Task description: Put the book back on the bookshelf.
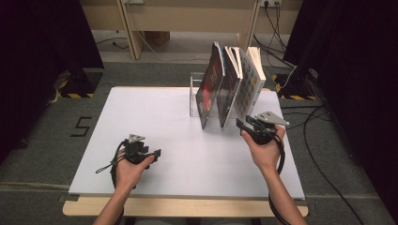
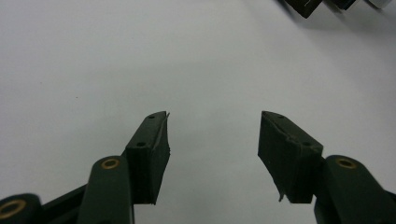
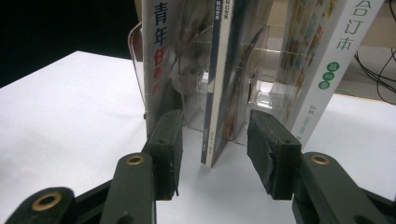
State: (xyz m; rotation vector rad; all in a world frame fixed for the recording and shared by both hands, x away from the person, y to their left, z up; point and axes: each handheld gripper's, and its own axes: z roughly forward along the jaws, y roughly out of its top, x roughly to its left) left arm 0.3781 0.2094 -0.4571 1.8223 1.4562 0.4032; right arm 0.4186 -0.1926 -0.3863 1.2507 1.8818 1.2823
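Right gripper (image 1: 245, 127) at 3 o'clock on the white table (image 1: 155, 122), jaws spread either side of the middle book (image 3: 219, 93), pads not touching it. That book stands tilted in the clear acrylic rack (image 1: 196, 93) at 1 o'clock, between the left book (image 3: 159, 56) and the white-spined right book (image 3: 327, 65); all three lean the same way. Left gripper (image 1: 157, 153) at 8 o'clock, well apart from the rack, jaws spread with nothing between them, bare tabletop (image 2: 140, 56) beneath.
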